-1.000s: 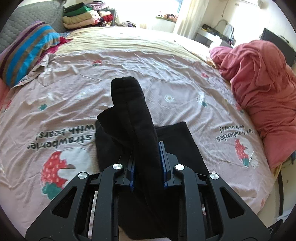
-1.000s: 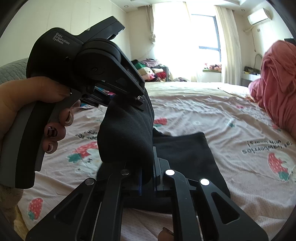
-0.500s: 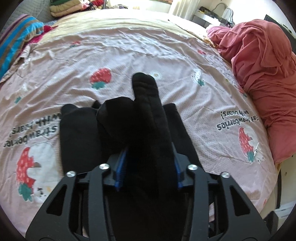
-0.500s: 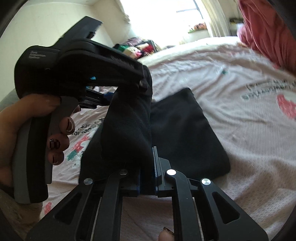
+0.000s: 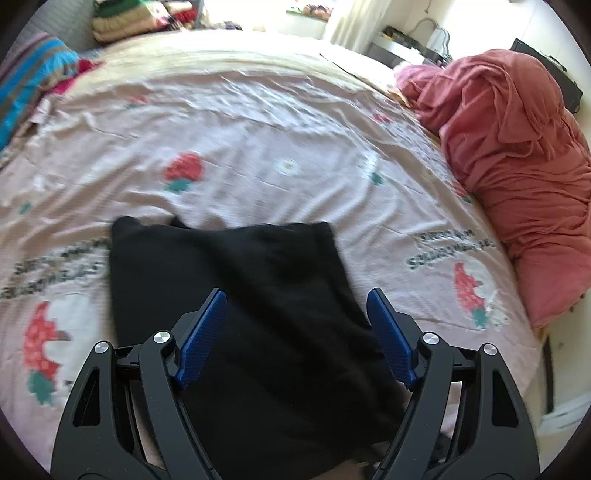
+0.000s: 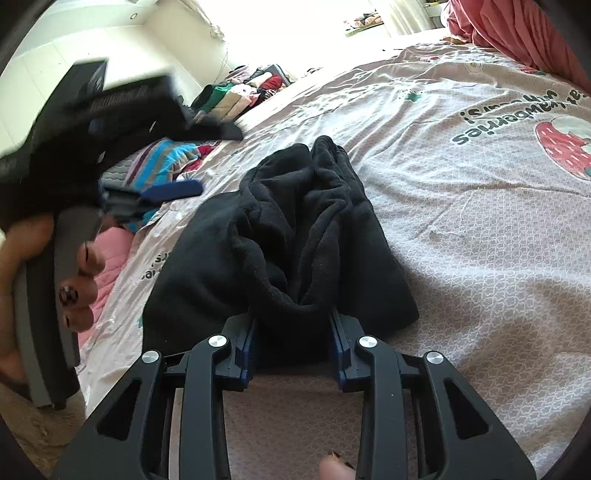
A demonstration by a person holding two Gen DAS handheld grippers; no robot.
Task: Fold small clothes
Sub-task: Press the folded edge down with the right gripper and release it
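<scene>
On the pink strawberry-print bedsheet (image 5: 258, 122), a black fleece garment (image 5: 255, 306) lies partly folded, near the edge closest to both cameras.

Left gripper (image 5: 295, 332): the jaws have just been opening and now stand wide apart. The blue pads (image 5: 201, 339) flank the garment without touching it; the cloth lies flat on the sheet below and between them.

Right gripper (image 6: 291, 347): the jaws have just been opening and stand partly apart. A bunched fold of the garment (image 6: 295, 236) sits between the two fingers, rumpled and ridged. Whether the pads are still pressing on the cloth cannot be told from the frame.

In the right wrist view, the left gripper's body appears blurred at the upper left, held by the left hand (image 6: 44, 251), with one blue pad projecting toward the garment.

Surroundings: a red blanket (image 5: 517, 155) is heaped at the right edge of the bed. A striped pillow (image 5: 29, 81) lies at the far left. A stack of folded clothes (image 5: 122, 22) sits beyond the far end of the bed.
</scene>
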